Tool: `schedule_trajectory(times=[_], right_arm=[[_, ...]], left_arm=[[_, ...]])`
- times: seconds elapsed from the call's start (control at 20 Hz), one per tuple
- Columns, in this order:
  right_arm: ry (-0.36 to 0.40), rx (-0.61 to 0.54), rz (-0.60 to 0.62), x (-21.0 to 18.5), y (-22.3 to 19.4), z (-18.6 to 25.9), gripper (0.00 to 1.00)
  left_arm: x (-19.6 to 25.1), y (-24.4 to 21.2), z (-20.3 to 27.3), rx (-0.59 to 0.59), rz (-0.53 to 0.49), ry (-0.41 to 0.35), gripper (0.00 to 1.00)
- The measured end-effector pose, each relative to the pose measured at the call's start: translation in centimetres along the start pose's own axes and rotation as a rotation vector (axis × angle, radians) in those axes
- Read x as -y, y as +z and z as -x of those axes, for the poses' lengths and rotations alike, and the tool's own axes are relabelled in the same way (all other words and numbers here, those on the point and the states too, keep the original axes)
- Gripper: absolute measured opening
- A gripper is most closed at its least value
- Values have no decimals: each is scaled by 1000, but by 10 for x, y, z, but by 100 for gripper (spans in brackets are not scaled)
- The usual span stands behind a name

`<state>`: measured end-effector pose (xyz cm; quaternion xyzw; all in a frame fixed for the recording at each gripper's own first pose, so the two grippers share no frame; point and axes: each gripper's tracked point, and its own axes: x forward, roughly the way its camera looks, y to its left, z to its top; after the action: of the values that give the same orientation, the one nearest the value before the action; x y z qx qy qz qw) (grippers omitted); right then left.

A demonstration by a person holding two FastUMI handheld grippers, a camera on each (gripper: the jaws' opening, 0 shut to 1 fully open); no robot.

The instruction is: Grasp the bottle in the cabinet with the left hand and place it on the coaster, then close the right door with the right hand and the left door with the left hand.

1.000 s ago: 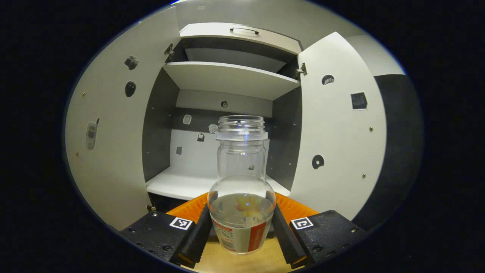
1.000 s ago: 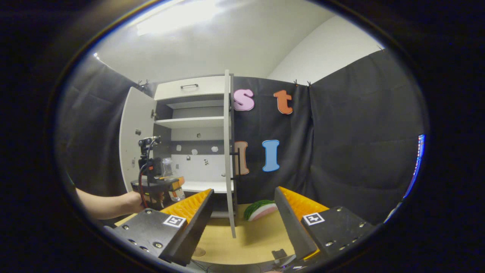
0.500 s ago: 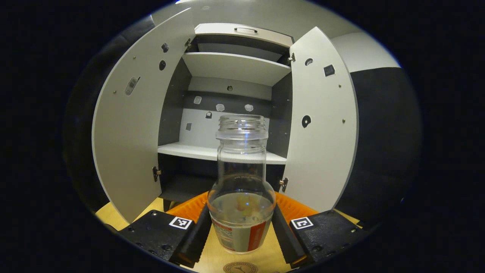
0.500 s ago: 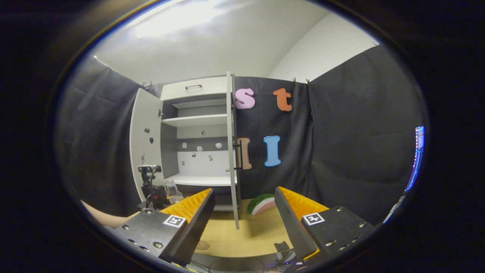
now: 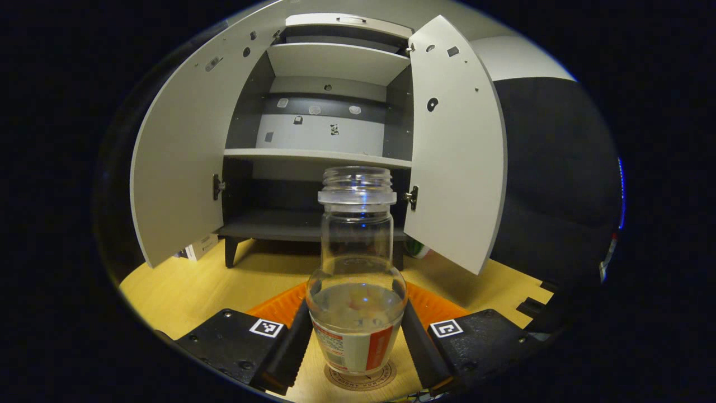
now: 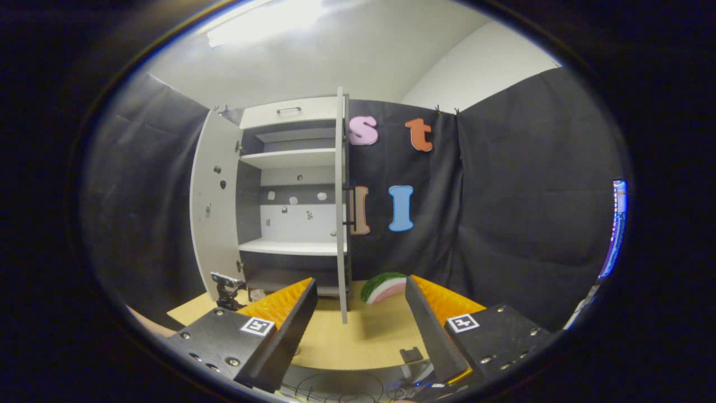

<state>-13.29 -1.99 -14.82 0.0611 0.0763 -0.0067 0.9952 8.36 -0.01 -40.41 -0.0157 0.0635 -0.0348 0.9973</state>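
A clear open-necked bottle [image 5: 356, 268] with a red and white label stands upright between the fingers of my left gripper [image 5: 356, 347], which is shut on it. Its base rests on or just above a round brown coaster [image 5: 361, 379] on the wooden table. Behind it the grey cabinet [image 5: 313, 157] stands with its left door [image 5: 179, 168] and right door [image 5: 456, 151] both swung open. My right gripper [image 6: 358, 330] is open and holds nothing, some way before the right door's edge [image 6: 340, 212]. The left gripper's camera mast [image 6: 226, 288] peeks past its left finger.
A watermelon-slice toy [image 6: 385, 288] lies on the table [image 6: 358, 341] to the right of the cabinet. A small black piece [image 6: 411, 354] sits near the table's front edge with cables beside it. A white box [image 5: 198, 246] leans by the cabinet's left leg.
My left gripper has carried the bottle out of the cabinet and down to the coaster on the table. The right gripper has stayed open and tilted slightly.
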Motion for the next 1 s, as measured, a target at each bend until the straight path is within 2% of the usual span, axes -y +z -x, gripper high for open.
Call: schedule_trajectory(times=[0.15,0.25,0.35,0.45,0.55,0.6,0.8,0.85,0.9,1.0], right_arm=[[6,-44,-2,-9,-24,-6,94],[22,-69,0,-18,-35,-11,97],[47,-79,9,-29,-41,-15,94],[65,-103,18,-40,-51,-19,96],[72,-124,32,-47,-57,-23,94],[77,-124,36,-51,-57,-24,96],[71,-153,29,-53,-70,-29,94],[64,-159,28,-51,-72,-28,96],[60,-163,26,-49,-73,-28,94],[56,-163,23,-48,-73,-28,96]], left_arm=[[5,-20,1,1,-7,-19,80],[12,-32,4,-8,-17,-36,80],[22,-37,6,-2,-36,-55,80],[29,-50,7,-19,-45,-73,80],[35,-51,9,-7,-57,-86,81],[37,-53,7,-6,-63,-91,80],[23,-61,2,-32,-35,-70,78],[24,-57,-2,-21,-31,-70,81],[22,-59,-3,-32,-45,-69,80],[20,-60,-1,-32,-66,-72,81]])
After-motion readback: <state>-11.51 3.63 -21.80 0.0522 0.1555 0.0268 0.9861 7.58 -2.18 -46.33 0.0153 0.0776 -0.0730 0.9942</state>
